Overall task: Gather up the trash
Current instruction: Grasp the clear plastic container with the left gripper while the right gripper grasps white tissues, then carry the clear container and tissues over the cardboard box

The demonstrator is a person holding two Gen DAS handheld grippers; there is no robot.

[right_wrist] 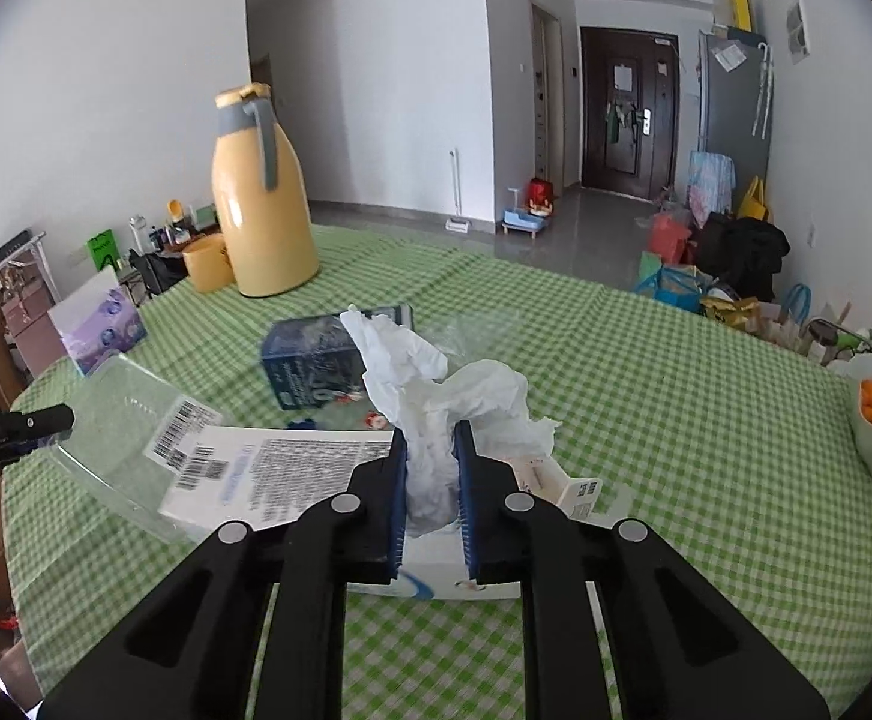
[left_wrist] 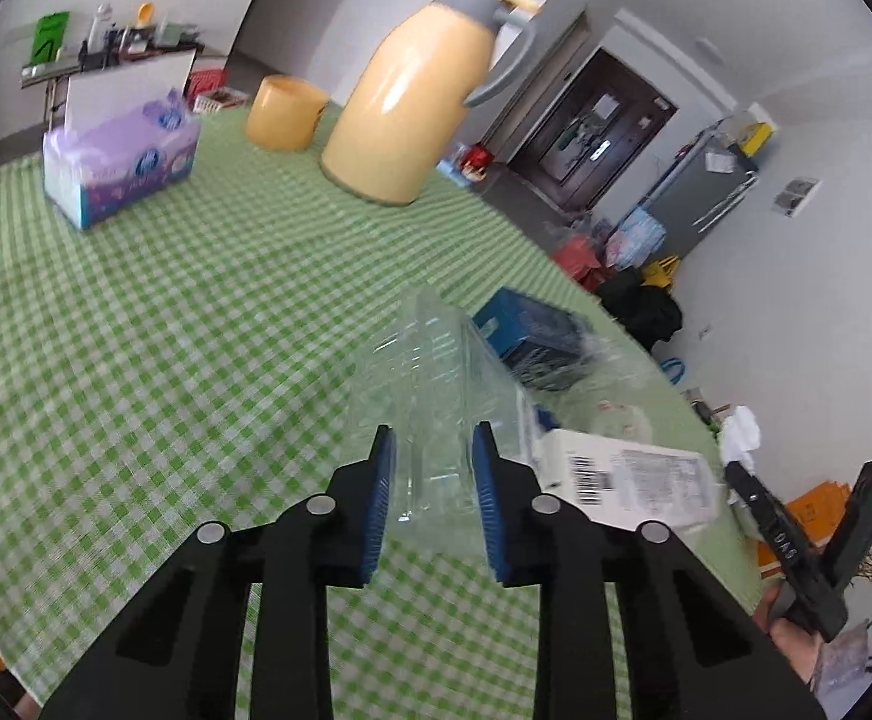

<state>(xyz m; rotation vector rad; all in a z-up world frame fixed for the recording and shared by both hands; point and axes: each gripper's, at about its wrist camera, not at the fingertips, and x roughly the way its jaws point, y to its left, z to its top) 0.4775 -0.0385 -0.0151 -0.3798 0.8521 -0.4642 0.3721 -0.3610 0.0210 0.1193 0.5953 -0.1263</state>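
Trash pickup, grasping step: my left gripper (left_wrist: 432, 495) pinches a clear plastic container (left_wrist: 436, 372), and my right gripper (right_wrist: 429, 492) pinches crumpled white tissue (right_wrist: 436, 384), both mid-worktop (right_wrist: 676, 396). Next, I judge, lift both clear and carry them to a bin, none in view.

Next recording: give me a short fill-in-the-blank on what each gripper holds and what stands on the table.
1. The left gripper is shut on a clear plastic ____.
2. The right gripper is shut on a crumpled white ____.
3. The tablecloth is checked white and ____.
4. Beside the yellow jug stands a yellow ____.

Missing words: container; tissue; green; cup
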